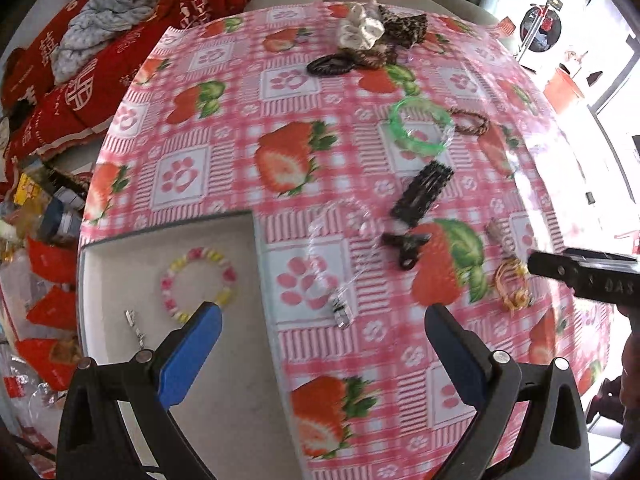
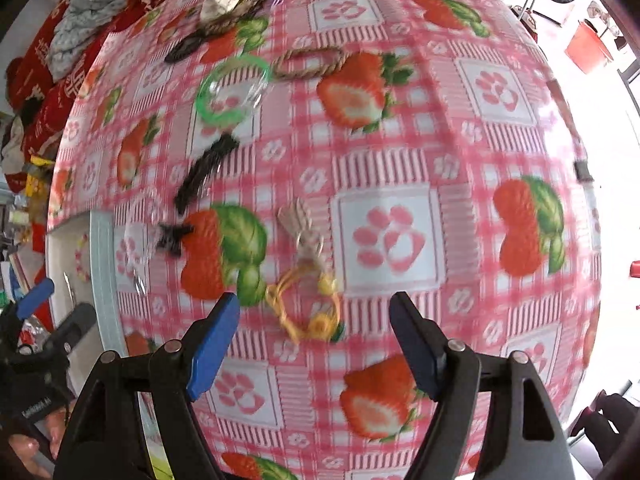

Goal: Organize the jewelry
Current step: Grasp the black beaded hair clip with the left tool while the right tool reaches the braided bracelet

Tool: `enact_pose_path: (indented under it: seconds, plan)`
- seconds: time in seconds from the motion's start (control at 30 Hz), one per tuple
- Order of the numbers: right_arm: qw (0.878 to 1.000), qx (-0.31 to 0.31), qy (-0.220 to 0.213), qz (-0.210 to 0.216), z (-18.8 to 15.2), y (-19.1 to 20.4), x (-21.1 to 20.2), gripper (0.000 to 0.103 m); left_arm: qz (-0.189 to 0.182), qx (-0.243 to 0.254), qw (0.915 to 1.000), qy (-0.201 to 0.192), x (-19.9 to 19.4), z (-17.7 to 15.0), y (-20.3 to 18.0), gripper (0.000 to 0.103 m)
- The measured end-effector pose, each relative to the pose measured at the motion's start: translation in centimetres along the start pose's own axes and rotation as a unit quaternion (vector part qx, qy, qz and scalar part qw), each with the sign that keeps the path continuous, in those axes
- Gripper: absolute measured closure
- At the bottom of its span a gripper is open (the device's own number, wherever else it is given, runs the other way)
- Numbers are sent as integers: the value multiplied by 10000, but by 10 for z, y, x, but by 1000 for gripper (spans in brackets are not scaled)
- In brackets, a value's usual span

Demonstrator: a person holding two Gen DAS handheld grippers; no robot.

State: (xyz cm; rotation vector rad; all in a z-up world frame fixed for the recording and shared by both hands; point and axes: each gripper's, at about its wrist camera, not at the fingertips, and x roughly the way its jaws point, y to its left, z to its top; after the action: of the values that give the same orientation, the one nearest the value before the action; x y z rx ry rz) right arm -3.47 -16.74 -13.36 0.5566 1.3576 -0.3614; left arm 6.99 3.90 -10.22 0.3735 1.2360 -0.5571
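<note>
My left gripper (image 1: 322, 316) hangs open over the pink strawberry tablecloth, its left finger above the white tray (image 1: 168, 227) and nothing between its blue pads. In the tray lie a pink-and-yellow bead bracelet (image 1: 199, 284) and a small silver clip (image 1: 136, 330). My right gripper (image 2: 314, 304) is open too, pointing down, with a yellow-orange bracelet (image 2: 308, 314) lying on the cloth between its fingertips, untouched. A beige tassel piece (image 2: 302, 220) lies just beyond it. Loose on the table are a green bangle (image 1: 420, 126), black hair clips (image 1: 422, 194), a black bow clip (image 1: 406, 246) and a clear bag (image 1: 344, 260).
At the far side of the table lie a white scrunchie (image 1: 360, 28), a leopard-print scrunchie (image 1: 406, 26), a black hair tie (image 1: 330, 65) and a brown braided band (image 1: 470, 122). Red cushions (image 1: 80, 80) and clutter crowd the space to the left of the table.
</note>
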Motion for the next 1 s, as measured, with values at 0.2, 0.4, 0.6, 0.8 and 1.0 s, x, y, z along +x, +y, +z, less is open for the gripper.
enact_pose_path:
  seconds: [0.2, 0.4, 0.6, 0.8, 1.0]
  plan:
    - [9997, -183, -147, 64, 44, -7, -2, 23, 84, 8, 10000, 35, 10, 21, -15, 0]
    - [9987, -438, -238, -67, 92, -16, 4, 23, 51, 86, 9999, 103, 28, 42, -35, 0]
    - [9951, -928, -229, -269, 132, -20, 22, 23, -20, 468, 9988, 175, 51, 61, -64, 0]
    - [9879, -1510, -175, -295, 148, -14, 36, 23, -10, 696, 9970, 349, 76, 77, -84, 13]
    - [9731, -2253, -240, -419, 157, 8, 49, 23, -153, 808, 9956, 445, 91, 84, -92, 13]
